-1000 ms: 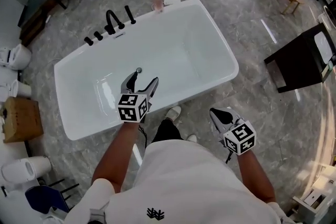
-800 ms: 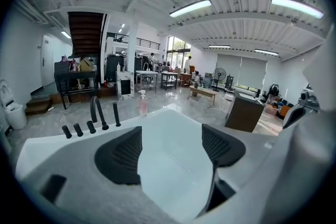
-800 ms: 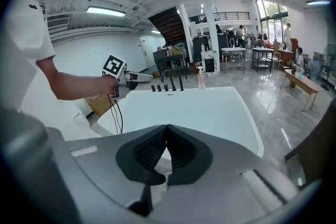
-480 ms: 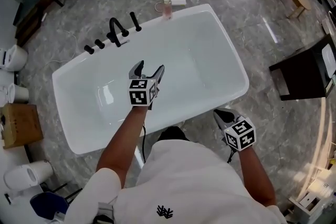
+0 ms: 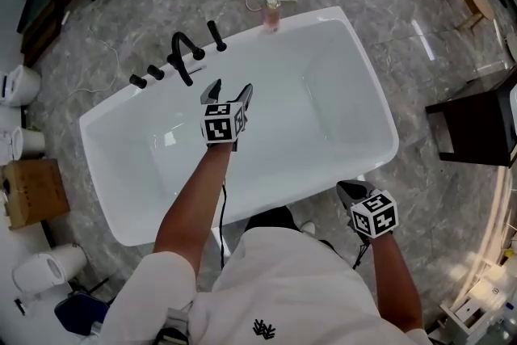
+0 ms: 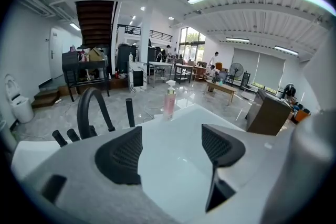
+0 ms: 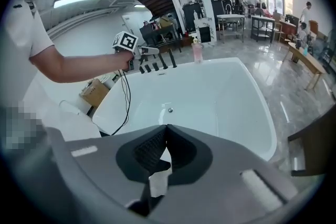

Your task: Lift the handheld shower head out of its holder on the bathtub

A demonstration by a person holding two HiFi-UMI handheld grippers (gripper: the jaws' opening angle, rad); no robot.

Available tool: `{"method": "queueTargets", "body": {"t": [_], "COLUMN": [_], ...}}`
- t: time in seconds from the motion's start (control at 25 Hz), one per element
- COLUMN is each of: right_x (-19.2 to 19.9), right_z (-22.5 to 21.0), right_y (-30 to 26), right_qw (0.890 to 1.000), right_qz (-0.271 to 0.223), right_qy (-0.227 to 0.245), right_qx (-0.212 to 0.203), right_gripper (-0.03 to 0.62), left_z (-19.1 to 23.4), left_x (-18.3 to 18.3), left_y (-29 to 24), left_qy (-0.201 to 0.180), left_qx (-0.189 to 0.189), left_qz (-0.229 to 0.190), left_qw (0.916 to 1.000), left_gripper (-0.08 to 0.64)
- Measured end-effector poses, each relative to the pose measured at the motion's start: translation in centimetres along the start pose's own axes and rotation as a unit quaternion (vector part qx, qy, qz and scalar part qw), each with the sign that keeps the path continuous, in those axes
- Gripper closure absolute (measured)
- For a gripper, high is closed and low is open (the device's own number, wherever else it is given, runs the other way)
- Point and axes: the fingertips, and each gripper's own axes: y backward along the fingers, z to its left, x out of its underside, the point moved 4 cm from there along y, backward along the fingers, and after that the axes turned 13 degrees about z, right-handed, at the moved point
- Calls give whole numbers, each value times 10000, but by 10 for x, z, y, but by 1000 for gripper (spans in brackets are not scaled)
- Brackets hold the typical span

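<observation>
- The white bathtub (image 5: 323, 109) now sits fuller in the head view, its far rim brought closer than a second ago, so it is judged that the person has leaned in over it.
- The left gripper (image 5: 229, 91) has been carried from above the tub's middle out toward the far rim, and it now hangs over the basin near the black fittings but clear of them. Its jaws are held spread wide with nothing between them, as they were throughout.
- The right gripper (image 5: 346, 188) has been left low beside the tub's near rim, well apart from the fittings. Its jaws are pressed together on nothing.
- The arched black spout (image 5: 181, 54) is seen to the left of the left gripper's line in its own view.
- The handheld shower head (image 5: 216, 35) is still seated upright in its holder on the far rim, just right of the spout, with the pink bottle (image 5: 272, 12) farther right.
- The approach is judged nearly closed. The grip and the lift are not yet done, and the open jaws need to be steered slightly left.
</observation>
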Motion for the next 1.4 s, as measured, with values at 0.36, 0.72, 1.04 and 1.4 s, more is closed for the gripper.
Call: {"method": "queueTargets", "body": {"t": [0.36, 0.72, 1.04, 1.4], "right_x": [-17, -8, 5, 8], "right_z": [-16, -24, -34, -41], "right_y": [-49, -80, -101, -120], "right_qw": [9957, 9901, 9837, 9803], "right_qz": [845, 1274, 1649, 1791], "right_qy": [-18, -162, -222, -225], "right_qx": [-369, -571, -684, -796], "right_gripper": [578, 578, 578, 578], "left_z": [52, 112, 148, 175], "left_x": [-23, -31, -51, -62], "left_y": [-71, -144, -193, -234], "left_qy": [122, 292, 199, 105], "left_qx": [-340, -721, -952, -1192], "left_qz": [154, 437, 562, 710], "left_qw": [9992, 9960, 9937, 9903], "left_gripper": [209, 210, 218, 233]}}
